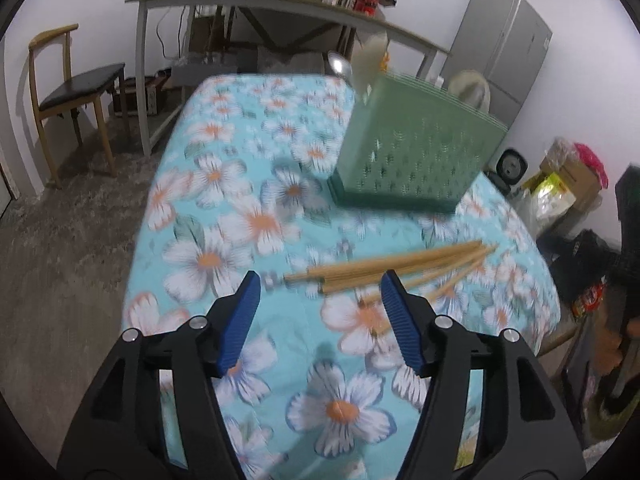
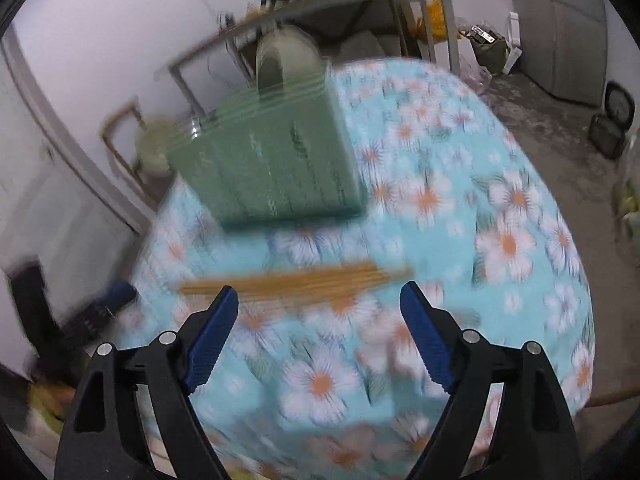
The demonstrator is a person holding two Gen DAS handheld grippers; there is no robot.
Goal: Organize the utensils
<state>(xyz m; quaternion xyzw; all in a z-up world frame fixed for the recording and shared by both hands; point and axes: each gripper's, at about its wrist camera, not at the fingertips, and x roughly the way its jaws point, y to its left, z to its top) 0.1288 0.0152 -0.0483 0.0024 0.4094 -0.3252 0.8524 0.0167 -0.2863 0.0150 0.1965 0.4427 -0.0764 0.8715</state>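
Note:
Several wooden chopsticks (image 1: 390, 266) lie in a loose bundle on the floral tablecloth (image 1: 224, 216), just beyond my left gripper (image 1: 320, 284). That gripper is open, its blue pads apart with nothing between them. Behind the chopsticks stands a green perforated utensil basket (image 1: 416, 148) with a spoon (image 1: 338, 65) and pale utensils sticking up from it. In the blurred right wrist view the chopsticks (image 2: 296, 280) lie crosswise just past my right gripper (image 2: 320, 294), which is open wide and empty. The green basket (image 2: 272, 160) stands further back, with a pale ladle (image 2: 280, 60) rising from it.
The table's left edge drops to a grey floor with a wooden chair (image 1: 72, 96). A long cluttered side table (image 1: 280, 4) and a grey fridge (image 1: 504, 44) stand at the back. Boxes and bags (image 1: 568, 184) crowd the right side.

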